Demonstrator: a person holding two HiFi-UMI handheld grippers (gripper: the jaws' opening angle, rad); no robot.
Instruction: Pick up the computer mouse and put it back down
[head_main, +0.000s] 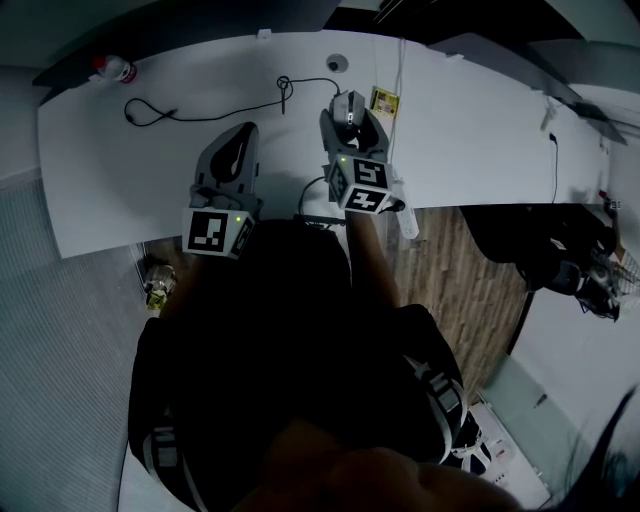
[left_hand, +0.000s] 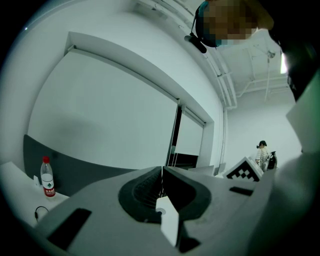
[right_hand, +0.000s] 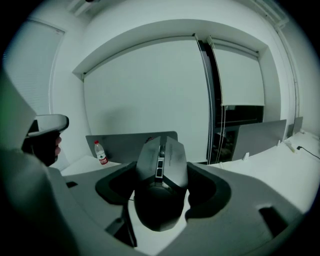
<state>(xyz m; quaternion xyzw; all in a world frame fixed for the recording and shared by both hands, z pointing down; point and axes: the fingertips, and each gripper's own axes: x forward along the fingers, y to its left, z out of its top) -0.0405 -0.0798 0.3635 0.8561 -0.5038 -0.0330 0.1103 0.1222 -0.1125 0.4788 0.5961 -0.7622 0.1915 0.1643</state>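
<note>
**Head view.** A white desk (head_main: 480, 130) runs across the far part of the scene. Both grippers are held over it in front of the person's dark clothing. The right gripper (head_main: 352, 114) reaches farther, and the computer mouse (head_main: 349, 104) sits between its jaws, about mid-desk. The right gripper's marker cube (head_main: 360, 186) is at the near end, by the desk's near edge. The left gripper (head_main: 243, 133) lies just to the left of it, nearer the person, with nothing between its jaws. A yellow tag (head_main: 384, 99) lies just right of the mouse. A black cable (head_main: 160, 113) curls across the far left of the desk, and a water bottle (head_main: 115, 68) lies at the far left corner. Wooden floor (head_main: 470, 270) shows to the right, below the desk edge.

**Left gripper view.** The left gripper (left_hand: 161, 174) has its two dark pads pressed together along a thin seam, with nothing between them. Beyond them, the water bottle (left_hand: 47, 177) stands at the far left on the desk, with a loop of the black cable (left_hand: 39, 213) near it. A checkered marker cube (left_hand: 245, 169) shows at the right.

**Right gripper view.** The right gripper (right_hand: 162, 172) has its jaws closed around the computer mouse (right_hand: 161, 162), one padded jaw against each side. The mouse's top and scroll wheel face the camera, and its nose points away. White desk shows beneath the mouse, but I cannot tell whether the mouse touches it. Far behind, the water bottle (right_hand: 100, 152) stands in front of a dark divider panel (right_hand: 125, 140).
</note>
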